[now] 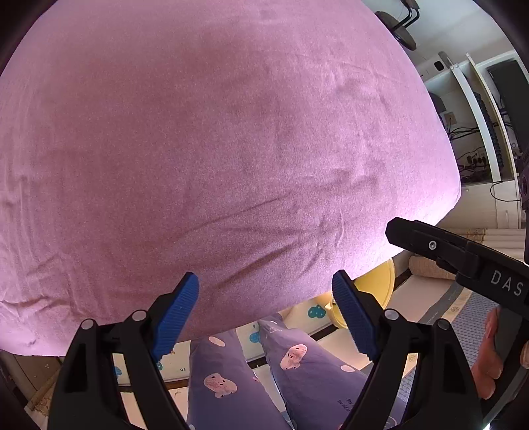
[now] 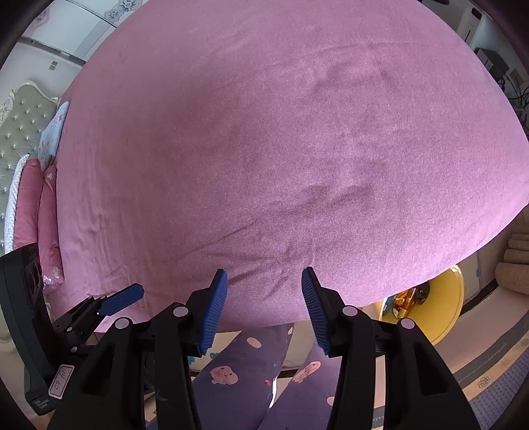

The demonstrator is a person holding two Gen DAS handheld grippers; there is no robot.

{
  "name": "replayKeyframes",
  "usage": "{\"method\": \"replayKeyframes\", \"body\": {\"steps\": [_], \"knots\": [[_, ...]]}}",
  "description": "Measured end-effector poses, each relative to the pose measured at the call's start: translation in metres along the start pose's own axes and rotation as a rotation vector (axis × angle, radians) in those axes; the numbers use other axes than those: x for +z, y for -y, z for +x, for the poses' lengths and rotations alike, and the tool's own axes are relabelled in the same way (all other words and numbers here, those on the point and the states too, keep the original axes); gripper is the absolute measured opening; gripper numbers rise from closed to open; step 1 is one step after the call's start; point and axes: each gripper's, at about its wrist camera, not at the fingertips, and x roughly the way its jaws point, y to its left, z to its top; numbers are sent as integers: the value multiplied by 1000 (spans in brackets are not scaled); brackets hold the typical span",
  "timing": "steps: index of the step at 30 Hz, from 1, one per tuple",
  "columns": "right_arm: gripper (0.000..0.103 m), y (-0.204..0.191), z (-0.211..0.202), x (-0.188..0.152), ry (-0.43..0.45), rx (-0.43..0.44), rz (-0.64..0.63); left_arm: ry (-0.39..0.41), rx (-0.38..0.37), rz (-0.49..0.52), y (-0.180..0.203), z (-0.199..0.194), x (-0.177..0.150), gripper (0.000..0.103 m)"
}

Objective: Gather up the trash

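A pink bed sheet (image 1: 215, 149) fills both views, also in the right wrist view (image 2: 281, 149), and no loose trash shows on it. A yellow bin (image 2: 439, 304) stands on the floor by the bed's near right corner, with wrappers (image 2: 405, 297) inside; its rim also shows in the left wrist view (image 1: 377, 284). My left gripper (image 1: 266, 292) is open and empty over the bed's near edge. My right gripper (image 2: 264, 291) is open and empty over the same edge. The right gripper's black body (image 1: 456, 254) shows in the left view; the left gripper's blue pad (image 2: 124, 299) shows in the right view.
The person's legs in purple patterned trousers (image 1: 281, 373) are below the grippers. Pillows (image 2: 36, 205) and a tufted headboard (image 2: 20, 132) lie at the bed's left end. White shelves with cables (image 1: 479, 139) and a chair (image 1: 396, 26) stand past the right side. Rolled mats (image 2: 515, 264) lie on the floor.
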Motion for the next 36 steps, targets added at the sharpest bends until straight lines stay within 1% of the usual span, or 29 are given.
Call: {"method": "replayKeyframes", "body": {"steps": [3,5,6,9,12,14,18,22,25,32,34,36], "knots": [[47,-12,-11,0,42,-14,-51,54,7,-14,-5,-15,-1,85],[52,-17,-20,-1,71,-15,-75,81,13,-31,-9,-24,-3,87],[57,-19,-24,-2,89,-15,-82,90,10,-40,-11,-28,-4,88],[58,-27,-37,-3,137,-7,-119,116,10,-73,-17,-40,-7,88],[63,-37,-51,-6,184,-22,-151,161,31,-88,-19,-57,-10,88],[64,-43,-60,-12,202,-39,-177,193,59,-90,-22,-72,-14,88],[66,-53,-75,-19,206,-30,-196,249,93,-110,-28,-103,-21,90],[68,-65,-88,-24,230,-22,-225,278,94,-137,-33,-127,-23,91],[69,-71,-94,-24,230,7,-234,293,87,-163,-36,-137,-23,91],[71,-81,-104,-20,254,36,-244,336,110,-151,-33,-154,-23,91],[74,-82,-105,-18,259,30,-242,345,117,-151,-34,-158,-23,91],[74,-82,-106,-16,265,34,-242,354,127,-153,-35,-161,-23,91]]}}
